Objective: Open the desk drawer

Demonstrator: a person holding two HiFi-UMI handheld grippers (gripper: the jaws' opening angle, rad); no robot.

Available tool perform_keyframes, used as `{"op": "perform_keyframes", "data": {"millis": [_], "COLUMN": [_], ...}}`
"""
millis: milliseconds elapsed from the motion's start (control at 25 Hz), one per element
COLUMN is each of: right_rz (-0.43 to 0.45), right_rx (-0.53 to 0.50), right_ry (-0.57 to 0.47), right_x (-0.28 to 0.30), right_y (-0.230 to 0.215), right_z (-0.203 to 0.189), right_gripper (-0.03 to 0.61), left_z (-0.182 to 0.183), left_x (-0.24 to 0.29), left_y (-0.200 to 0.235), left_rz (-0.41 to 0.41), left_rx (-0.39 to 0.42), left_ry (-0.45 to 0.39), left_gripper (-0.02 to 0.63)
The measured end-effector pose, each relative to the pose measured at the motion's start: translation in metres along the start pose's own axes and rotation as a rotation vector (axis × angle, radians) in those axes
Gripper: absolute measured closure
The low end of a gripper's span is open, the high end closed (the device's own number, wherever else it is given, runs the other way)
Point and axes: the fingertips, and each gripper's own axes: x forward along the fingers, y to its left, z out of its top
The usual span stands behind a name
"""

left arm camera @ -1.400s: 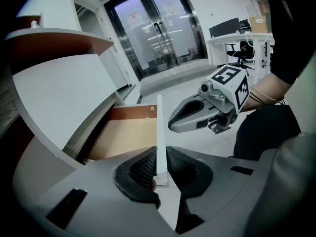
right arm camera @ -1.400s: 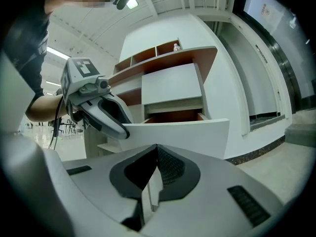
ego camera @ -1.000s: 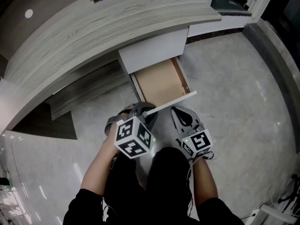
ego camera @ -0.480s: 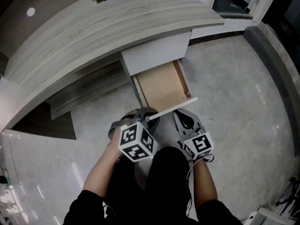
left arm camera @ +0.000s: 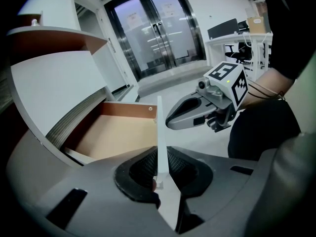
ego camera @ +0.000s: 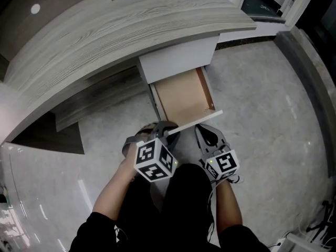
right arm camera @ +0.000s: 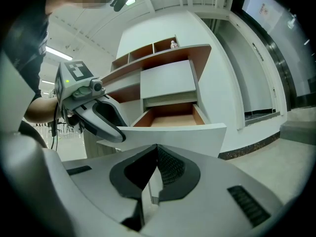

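The desk drawer (ego camera: 184, 96) stands pulled out from under the grey wood desktop (ego camera: 131, 30), its light brown inside bare. Its white front panel (ego camera: 197, 118) faces me. My left gripper (ego camera: 167, 133) is shut on the left end of that panel. In the left gripper view the panel's thin edge (left arm camera: 159, 127) runs up between the left gripper's (left arm camera: 159, 157) pads. My right gripper (ego camera: 207, 133) hovers just in front of the panel's right part, shut and empty. In the right gripper view the panel (right arm camera: 187, 135) lies right behind its closed tips (right arm camera: 157, 149).
A white cabinet block (ego camera: 178, 56) sits above the drawer under the desktop. Pale polished floor (ego camera: 262, 114) spreads to the right. Glass doors (left arm camera: 158, 28) stand at the far end of the room. The person's legs (ego camera: 173, 203) are close below the grippers.
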Motion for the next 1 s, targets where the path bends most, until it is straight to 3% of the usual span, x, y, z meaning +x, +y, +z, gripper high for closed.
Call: {"op": "perform_keyframes", "data": {"millis": [1000], "right_rz": [0.002], "right_rx": [0.010], "right_ry": [0.028], "right_x": [-0.008], "right_y": [-0.003], "right_z": [-0.015], "right_gripper": [0.572], "left_z": [-0.014], "left_x": [0.017], "left_y": [-0.008], "left_rz": [0.021], "left_rx": [-0.012], "left_ry": [0.024], "left_gripper": [0.543]}}
